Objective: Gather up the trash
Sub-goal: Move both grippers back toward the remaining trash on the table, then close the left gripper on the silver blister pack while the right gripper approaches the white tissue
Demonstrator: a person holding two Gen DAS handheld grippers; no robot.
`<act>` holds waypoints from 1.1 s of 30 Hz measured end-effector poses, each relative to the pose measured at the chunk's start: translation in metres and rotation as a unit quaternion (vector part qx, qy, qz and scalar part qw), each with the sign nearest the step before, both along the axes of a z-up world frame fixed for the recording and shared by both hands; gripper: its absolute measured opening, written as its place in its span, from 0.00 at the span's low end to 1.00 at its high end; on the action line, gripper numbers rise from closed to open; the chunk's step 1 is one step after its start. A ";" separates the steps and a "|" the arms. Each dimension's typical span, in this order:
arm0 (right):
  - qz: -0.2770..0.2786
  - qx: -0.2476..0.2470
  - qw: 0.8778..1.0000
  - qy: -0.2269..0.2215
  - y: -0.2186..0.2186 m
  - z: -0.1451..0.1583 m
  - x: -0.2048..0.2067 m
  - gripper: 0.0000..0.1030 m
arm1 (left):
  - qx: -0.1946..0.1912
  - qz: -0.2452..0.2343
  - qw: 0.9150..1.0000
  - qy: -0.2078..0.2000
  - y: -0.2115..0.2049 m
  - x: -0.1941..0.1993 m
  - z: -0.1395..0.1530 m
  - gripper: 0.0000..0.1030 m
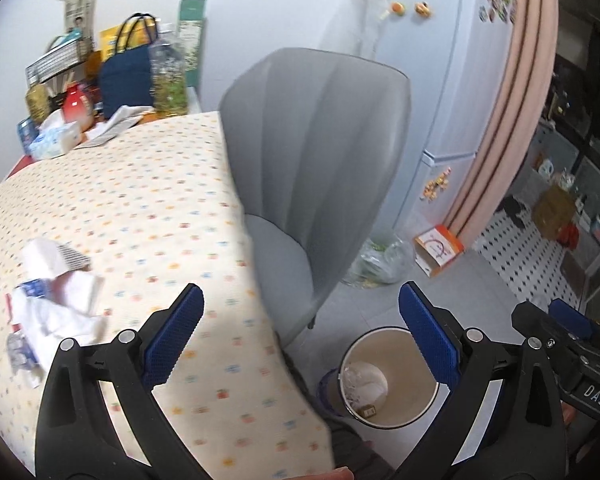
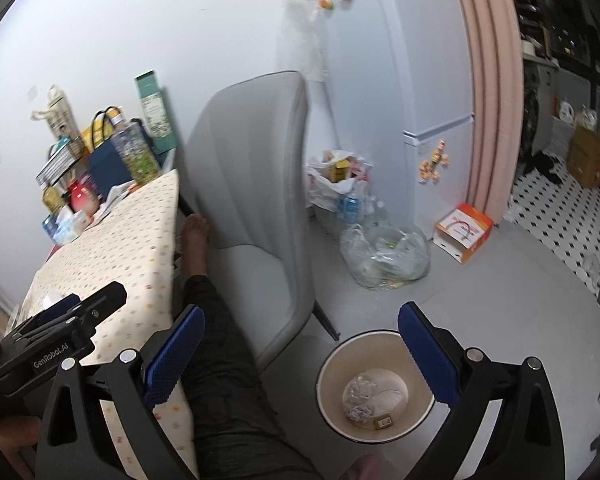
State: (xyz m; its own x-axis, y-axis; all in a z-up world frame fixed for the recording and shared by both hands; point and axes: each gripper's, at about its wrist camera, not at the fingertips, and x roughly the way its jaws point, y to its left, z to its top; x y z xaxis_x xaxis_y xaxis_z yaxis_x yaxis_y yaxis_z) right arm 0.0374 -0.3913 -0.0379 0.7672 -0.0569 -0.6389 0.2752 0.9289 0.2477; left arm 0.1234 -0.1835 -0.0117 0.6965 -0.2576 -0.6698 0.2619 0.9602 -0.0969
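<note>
Table with a cream, dot-patterned cloth [image 1: 148, 200]: occupies the left half of the left wrist view; its rounded edge runs down beside the grey upholstered shell-back chair [image 1: 316, 152]. Grey tiled floor [image 2: 500, 280]: open between the chair, a clear plastic bag of refuse [image 2: 384, 256] and an orange-and-white carton [image 2: 464, 232].

Round cream waste bin with a dark rim [image 2: 376, 384]: stands on the floor just beside the chair's leg; crumpled white paper and a small tan scrap lie at its bottom.

Pile of crumpled white paper and wrappers, some printed blue and some striped [image 1: 56, 300]: lies on the cloth near the table's left edge, well apart from the bin.

Left gripper [image 1: 300, 336]: black arms, blue ribbed pads, jaws spread as wide as they go, nothing between them; its mount reads "GenRobot.AI" in the right wrist view. Right gripper [image 2: 300, 356]: the same build, jaws fully spread and empty, above the bin; its body shows the letters "DAS" in the left wrist view.
</note>
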 end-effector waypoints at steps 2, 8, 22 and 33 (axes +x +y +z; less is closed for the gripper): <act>0.010 -0.006 1.000 -0.002 0.014 0.005 0.001 0.92 | -0.007 0.011 1.000 -0.002 0.017 -0.003 0.003 0.94; 0.039 -0.026 0.999 -0.007 0.055 0.019 0.001 0.92 | -0.023 0.040 0.999 -0.011 0.062 -0.014 0.009 0.94; 0.109 -0.054 0.992 -0.019 0.138 0.040 -0.004 0.92 | -0.048 0.111 0.992 -0.025 0.153 -0.043 0.016 0.94; 0.158 -0.065 0.985 -0.015 0.194 0.041 0.001 0.92 | -0.056 0.174 0.983 -0.018 0.219 -0.059 0.003 0.94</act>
State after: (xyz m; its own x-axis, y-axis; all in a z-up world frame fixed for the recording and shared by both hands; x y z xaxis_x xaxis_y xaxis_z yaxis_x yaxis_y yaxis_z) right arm 0.0389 -0.1976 0.0034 0.7774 0.1086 -0.6195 -0.0391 0.9914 0.1247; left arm 0.0648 0.0358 -0.0083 0.7787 -0.0697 -0.6235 -0.0761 0.9760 -0.2041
